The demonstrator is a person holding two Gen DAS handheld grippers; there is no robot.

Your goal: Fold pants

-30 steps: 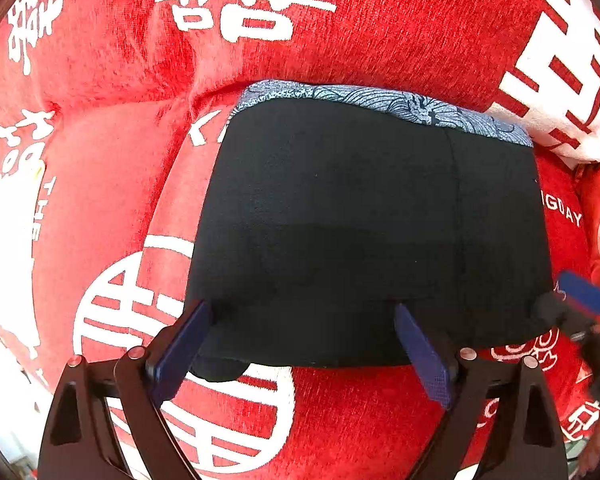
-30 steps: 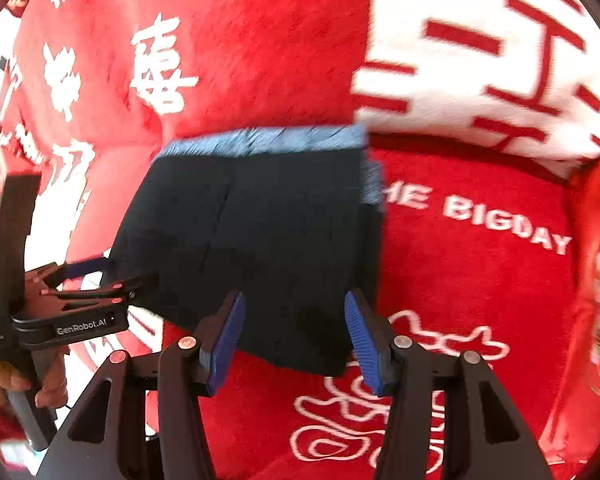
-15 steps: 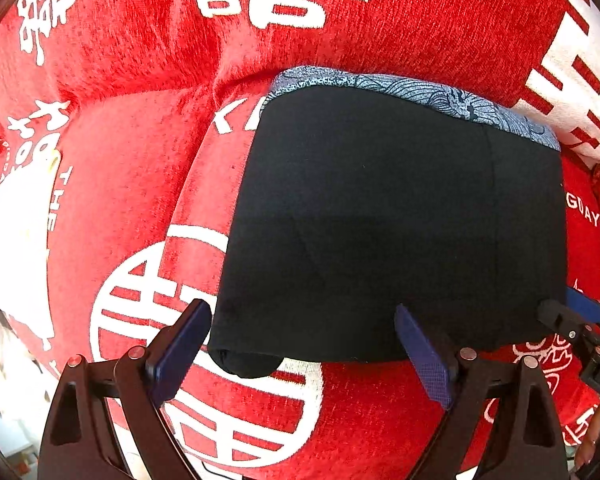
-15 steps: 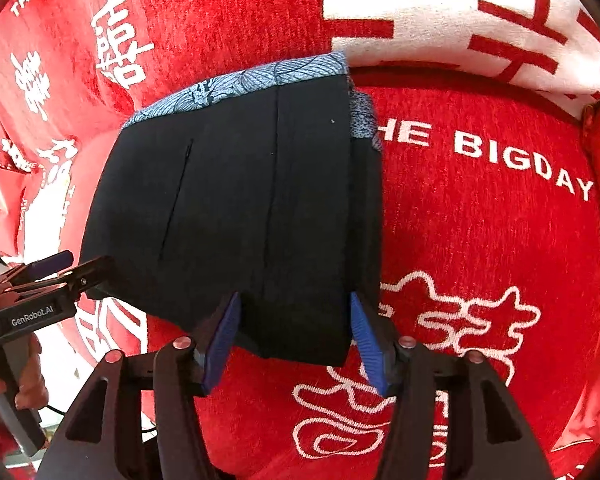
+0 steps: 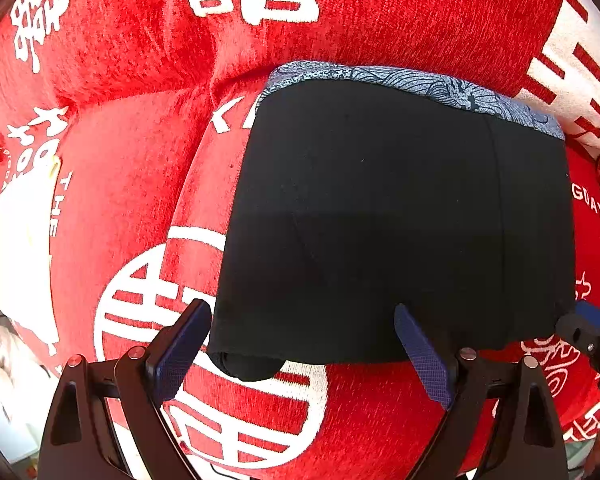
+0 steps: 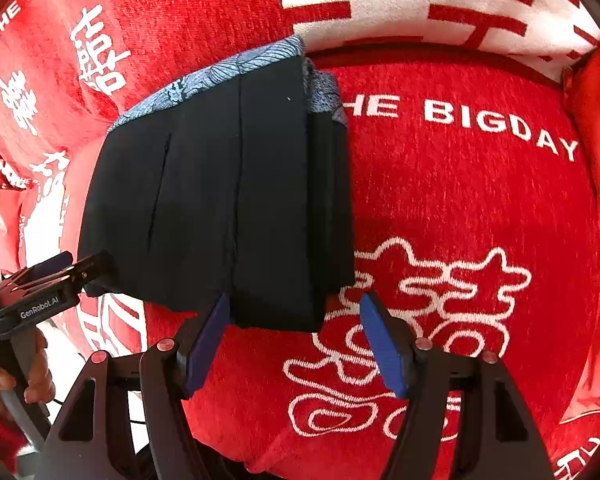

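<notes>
Left wrist view shows the red blanket [image 5: 132, 184] spread wide under everything, printed with white Chinese characters and a round white emblem beneath the near-left corner of the load. On it lie the black pants [image 5: 396, 216], folded into a compact block with a blue-grey patterned waistband [image 5: 420, 84] along the far edge. A rolled lump of black cloth pokes out under the near-left corner, a detail only this view gives. The left gripper [image 5: 304, 344] stands spread wide, its blue pads either side of the near edge of the pants and gripping nothing. At the far right edge the tip of the right gripper [image 5: 588, 328] sits just beside the near-right corner.

Right wrist view adds what the other hides: the stacked layers down the right side of the pants [image 6: 220, 200], a thin slit like a pocket opening on top, and the words "THE BIGDAY" in white on the blanket [image 6: 460, 200], where the left view catches only "GDAY". The right gripper [image 6: 294, 340] is also parted, straddling the near-right corner without pinching it. The left gripper [image 6: 72, 268] enters from the left, its tips by the near-left corner, its body marked "GenRobot.AI", with a hand [image 6: 16, 376] around its handle.
</notes>
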